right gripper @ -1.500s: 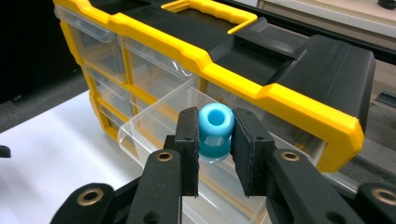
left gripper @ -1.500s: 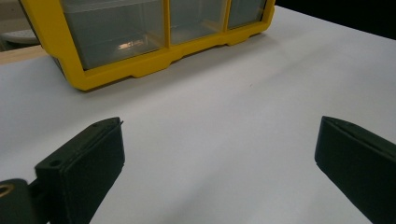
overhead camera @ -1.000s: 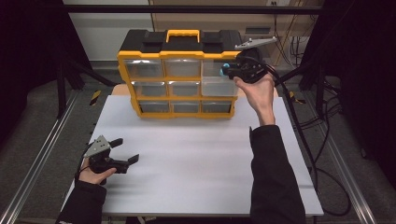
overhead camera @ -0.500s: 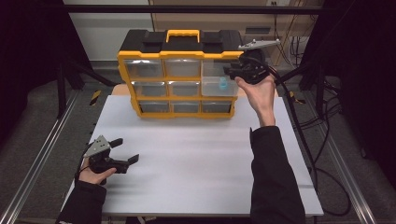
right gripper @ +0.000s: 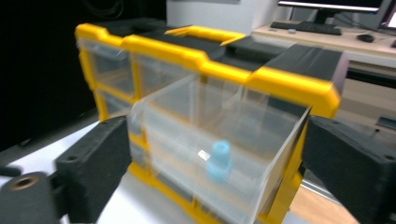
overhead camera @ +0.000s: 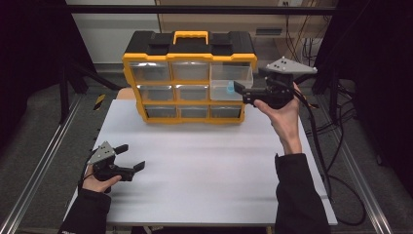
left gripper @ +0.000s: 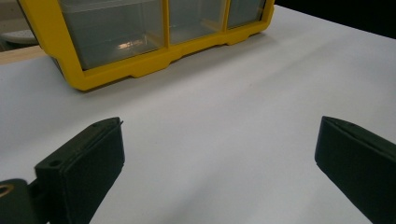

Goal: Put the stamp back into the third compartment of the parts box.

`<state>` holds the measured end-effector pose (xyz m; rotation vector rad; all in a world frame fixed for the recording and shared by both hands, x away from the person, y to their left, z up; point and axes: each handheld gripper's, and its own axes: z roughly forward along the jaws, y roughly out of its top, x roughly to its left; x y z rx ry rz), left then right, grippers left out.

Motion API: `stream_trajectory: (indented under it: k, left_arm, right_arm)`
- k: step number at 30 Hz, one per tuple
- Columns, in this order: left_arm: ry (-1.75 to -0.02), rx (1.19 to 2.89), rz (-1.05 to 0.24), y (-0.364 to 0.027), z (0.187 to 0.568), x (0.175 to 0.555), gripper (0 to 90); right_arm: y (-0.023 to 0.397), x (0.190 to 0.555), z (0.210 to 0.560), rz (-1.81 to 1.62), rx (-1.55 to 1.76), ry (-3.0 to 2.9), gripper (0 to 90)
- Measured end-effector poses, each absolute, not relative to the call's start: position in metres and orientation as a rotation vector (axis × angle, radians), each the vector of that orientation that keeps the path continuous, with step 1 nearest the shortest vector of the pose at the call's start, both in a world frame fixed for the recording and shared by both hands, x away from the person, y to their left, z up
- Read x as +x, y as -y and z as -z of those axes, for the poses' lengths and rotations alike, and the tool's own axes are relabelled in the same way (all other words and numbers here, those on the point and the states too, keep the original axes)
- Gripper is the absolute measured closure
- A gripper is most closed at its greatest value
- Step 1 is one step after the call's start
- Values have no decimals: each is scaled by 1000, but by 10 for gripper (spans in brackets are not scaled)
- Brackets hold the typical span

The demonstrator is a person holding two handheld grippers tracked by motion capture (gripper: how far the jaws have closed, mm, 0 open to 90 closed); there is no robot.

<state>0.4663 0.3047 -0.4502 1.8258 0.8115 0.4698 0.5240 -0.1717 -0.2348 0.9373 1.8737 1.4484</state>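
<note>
Since the earlier high view, the right gripper (overhead camera: 238,90) has drawn back rightward from the yellow-and-black plastic drawer organiser (overhead camera: 190,78), its fingers just opening off the pulled-out clear top-right drawer (overhead camera: 231,80), whose long axis points toward the person with a small blue cylindrical piece (overhead camera: 230,88) inside; the left gripper (overhead camera: 132,157) rests on the white bench (overhead camera: 204,165), fingers wide apart on nothing, as its own view confirms (left gripper: 219,172); the right gripper view shows the blue piece (right gripper: 219,161) upright behind the drawer (right gripper: 210,140) front, between spread fingers (right gripper: 98,163).
</note>
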Motion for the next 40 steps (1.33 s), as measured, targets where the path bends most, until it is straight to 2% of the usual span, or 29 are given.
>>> stream_trajectory:
  k: [10,31,40]
  left_arm:
    - [-809,1825,-468,-304,450,466,6]
    - [-799,1831,-464,-303,451,466,6]
    - [-802,1834,-464,-301,451,466,7]
  right_arm:
    - [179,499,276,-1516,903,-1920,4]
    - [222,479,397,-1570,990,-2078,2]
    - [241,473,427,-1547,1052,-2081,3]
